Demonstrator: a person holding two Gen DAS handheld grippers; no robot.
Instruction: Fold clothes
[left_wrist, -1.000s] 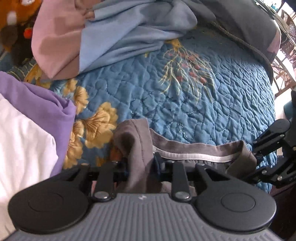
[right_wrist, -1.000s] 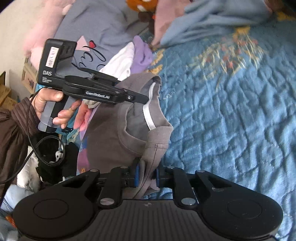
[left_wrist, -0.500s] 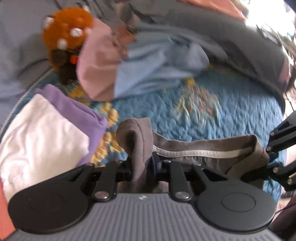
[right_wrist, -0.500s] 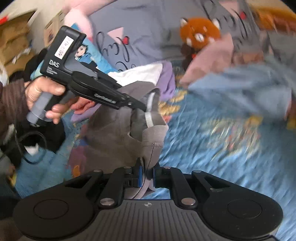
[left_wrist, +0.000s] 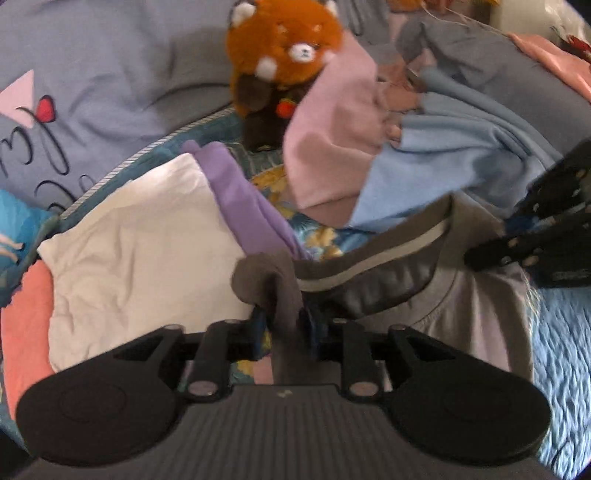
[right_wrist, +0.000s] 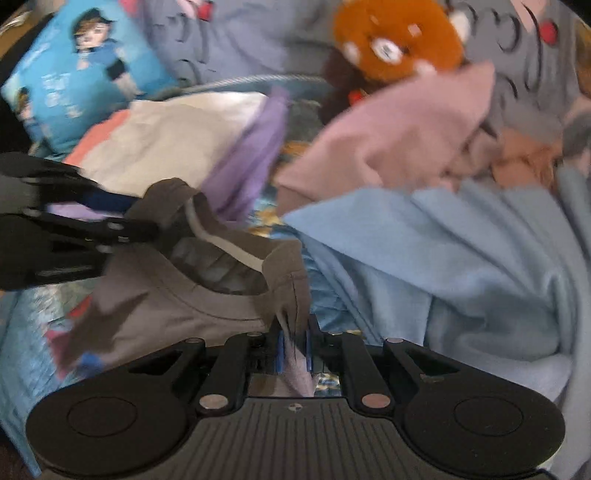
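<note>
A grey T-shirt (left_wrist: 472, 314) with a pale stripe inside its collar hangs stretched between both grippers above the bed. My left gripper (left_wrist: 286, 323) is shut on one shoulder of it, the cloth bunched between the jaws. My right gripper (right_wrist: 293, 349) is shut on the other shoulder of the grey T-shirt (right_wrist: 166, 306). In the left wrist view the right gripper (left_wrist: 484, 254) enters from the right at the shirt's far shoulder. The left gripper (right_wrist: 147, 225) shows at the left of the right wrist view.
A stack of folded white (left_wrist: 140, 240), purple (left_wrist: 240, 195) and coral clothes lies left. A pink garment (left_wrist: 332, 147) and a light blue one (left_wrist: 443, 166) are heaped behind. A red panda plush (left_wrist: 284, 48) and printed grey pillow (left_wrist: 92, 74) sit at the back on the blue quilt (left_wrist: 561, 350).
Both grippers have lifted and swung the grey T-shirt toward the head of the bed; the plush, pillow and folded stack now fill the views. Both stay shut on the shirt.
</note>
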